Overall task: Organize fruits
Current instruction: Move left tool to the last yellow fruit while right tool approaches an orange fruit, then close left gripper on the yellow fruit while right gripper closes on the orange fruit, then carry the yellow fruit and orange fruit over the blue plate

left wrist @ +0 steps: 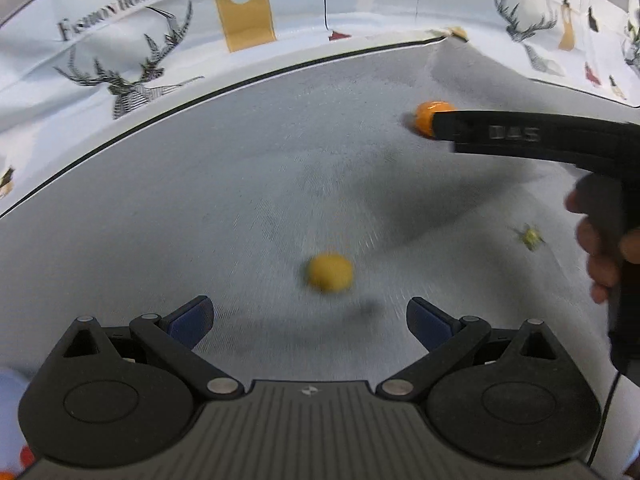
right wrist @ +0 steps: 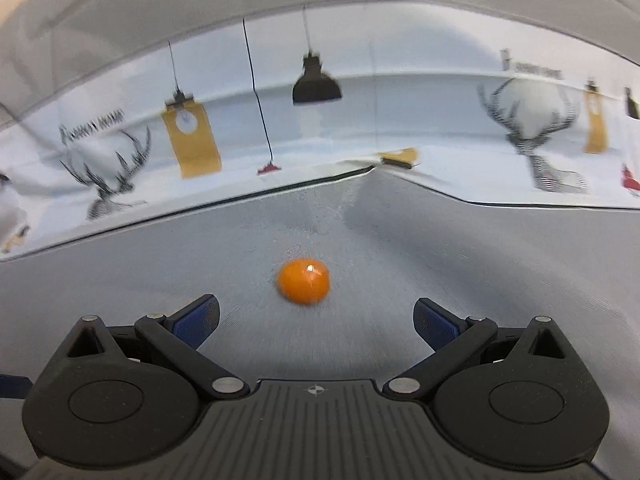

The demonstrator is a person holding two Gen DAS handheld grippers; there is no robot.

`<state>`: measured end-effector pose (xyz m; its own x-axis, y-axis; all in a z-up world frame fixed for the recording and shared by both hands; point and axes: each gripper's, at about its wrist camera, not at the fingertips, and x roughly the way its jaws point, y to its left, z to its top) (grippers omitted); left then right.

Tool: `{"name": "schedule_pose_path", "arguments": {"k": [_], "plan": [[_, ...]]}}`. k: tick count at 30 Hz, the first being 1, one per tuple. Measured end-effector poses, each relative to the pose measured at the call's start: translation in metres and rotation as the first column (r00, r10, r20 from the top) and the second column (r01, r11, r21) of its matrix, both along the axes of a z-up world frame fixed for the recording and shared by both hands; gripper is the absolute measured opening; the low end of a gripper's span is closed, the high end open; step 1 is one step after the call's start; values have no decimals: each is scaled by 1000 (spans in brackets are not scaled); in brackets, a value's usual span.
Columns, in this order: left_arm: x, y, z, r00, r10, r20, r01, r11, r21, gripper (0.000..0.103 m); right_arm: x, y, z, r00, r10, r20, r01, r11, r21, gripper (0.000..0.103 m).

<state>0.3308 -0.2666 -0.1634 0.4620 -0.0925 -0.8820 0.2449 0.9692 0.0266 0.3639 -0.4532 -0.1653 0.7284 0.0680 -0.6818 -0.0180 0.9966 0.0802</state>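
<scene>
Orange fruit [right wrist: 303, 281] lies just ahead of the spread right claw [right wrist: 316, 320].

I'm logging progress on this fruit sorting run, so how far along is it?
Early, it seems. Nothing visibly sorted: the yellow fruit and orange fruit lie loose and apart on the grey cloth. In hand: nothing; the left claw is open facing the yellow one, the right claw open facing the orange one. Left: grasping and placing both. No container is clearly visible.
</scene>
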Motion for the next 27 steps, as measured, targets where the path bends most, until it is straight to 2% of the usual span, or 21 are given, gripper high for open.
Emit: {"name": "schedule_pose_path", "arguments": {"k": [3,5,6,7,8,9,10,11,14,17,22,27], "plan": [[19,-1,-13,1000,5,-31,-6,999,-32,102,27,3,-22,999,-8,-34,7,1000,-25,102],[23,0,-18,999,17,-34,-19,998,-58,85,37,5,-36,998,-19,-58,16,999,-50,102],[21,0,-17,1000,27,-10,-27,999,-46,74,40,6,-41,998,-19,-64,15,998,-67,102],[17,1,-15,1000,20,17,-19,999,-51,47,36,10,-42,999,-7,-32,4,996,-90,97],[13,2,-13,1000,-2,29,3,998,-59,32,31,13,-41,1000,22,3,-22,994,-103,72],[11,2,-11,1000,-10,23,11,998,-61,29,27,17,-39,998,57,27,-54,993,-102,53],[9,4,-10,1000,-11,12,12,997,-79,29,24,21,-36,997,70,25,-67,991,-112,40],[7,7,-8,1000,-12,-3,12,994,-105,29,22,24,-35,998,64,16,-62,990,-125,40],[-4,12,4,1000,-8,5,8,993,-119,29,9,25,-25,999,34,26,-31,991,-129,40],[-27,26,29,1000,2,11,-1,989,-146,29,-16,20,-3,999,16,40,-13,996,-84,40],[-87,58,79,999,32,17,-30,991,-133,29,-95,21,46,998,7,60,-8,1000,6,40],[-163,99,123,997,70,26,-65,989,-136,29,-190,45,87,997,43,57,-47,996,75,40]]}}
